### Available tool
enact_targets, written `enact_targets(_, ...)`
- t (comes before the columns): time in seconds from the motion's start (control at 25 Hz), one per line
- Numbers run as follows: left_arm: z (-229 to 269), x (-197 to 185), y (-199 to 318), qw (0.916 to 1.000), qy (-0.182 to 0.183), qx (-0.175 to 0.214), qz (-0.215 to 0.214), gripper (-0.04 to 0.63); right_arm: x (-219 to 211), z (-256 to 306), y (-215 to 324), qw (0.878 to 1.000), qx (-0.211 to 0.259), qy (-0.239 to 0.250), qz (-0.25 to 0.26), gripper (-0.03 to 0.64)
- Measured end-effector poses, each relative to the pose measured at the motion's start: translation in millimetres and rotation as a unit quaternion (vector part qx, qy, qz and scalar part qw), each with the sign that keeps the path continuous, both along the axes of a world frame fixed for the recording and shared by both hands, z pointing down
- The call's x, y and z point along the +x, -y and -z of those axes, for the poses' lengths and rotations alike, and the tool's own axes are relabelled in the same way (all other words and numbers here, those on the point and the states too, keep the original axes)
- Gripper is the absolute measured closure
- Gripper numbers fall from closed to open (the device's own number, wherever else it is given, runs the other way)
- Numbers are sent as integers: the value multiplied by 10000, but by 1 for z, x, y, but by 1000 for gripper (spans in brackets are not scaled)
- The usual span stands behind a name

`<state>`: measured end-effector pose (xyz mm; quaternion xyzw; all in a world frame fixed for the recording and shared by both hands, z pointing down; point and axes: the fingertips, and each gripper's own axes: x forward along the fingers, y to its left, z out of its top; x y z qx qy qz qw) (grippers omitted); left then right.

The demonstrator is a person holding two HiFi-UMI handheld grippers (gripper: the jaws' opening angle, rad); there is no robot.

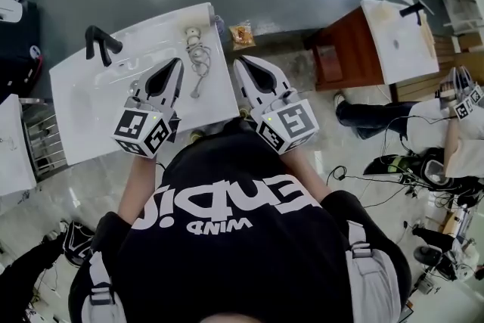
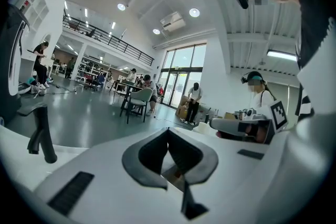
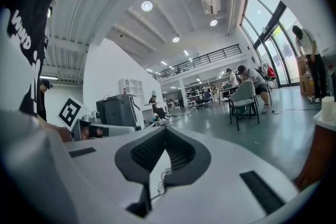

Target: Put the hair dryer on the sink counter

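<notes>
Our left claw [image 1: 176,66] is closed, its jaws pressed together on nothing, and our right claw [image 1: 242,64] is closed and empty too. Both hang over the near edge of the sink counter [image 1: 219,102], the right one at its near right corner.

The hair dryer [image 1: 194,37], as far as we can make it out, is the small white thing lying near the far right corner of the counter. Its cord [image 1: 200,70] trails toward us along the right edge. The black faucet [image 1: 100,43] stands at the far left corner, well apart from it.

We judge the placing done, so what remains is to come away cleanly. We would draw both claws straight back over the near edge and keep the right one off the cord, which lies just beyond its tips. A snag there could drag the dryer off the counter.

The black shirt [image 1: 227,238] carries white lettering, upside down from the head view. The small line seems to read "WIND"; the large word we cannot read with confidence.
</notes>
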<state>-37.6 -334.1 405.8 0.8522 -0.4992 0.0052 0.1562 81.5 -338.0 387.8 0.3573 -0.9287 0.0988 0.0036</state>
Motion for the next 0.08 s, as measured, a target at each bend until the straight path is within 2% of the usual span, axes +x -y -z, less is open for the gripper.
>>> enact_targets(0.08,0,0,0,10000,14,-11,9,575,1,0,0,10000,-25,-4,3,598)
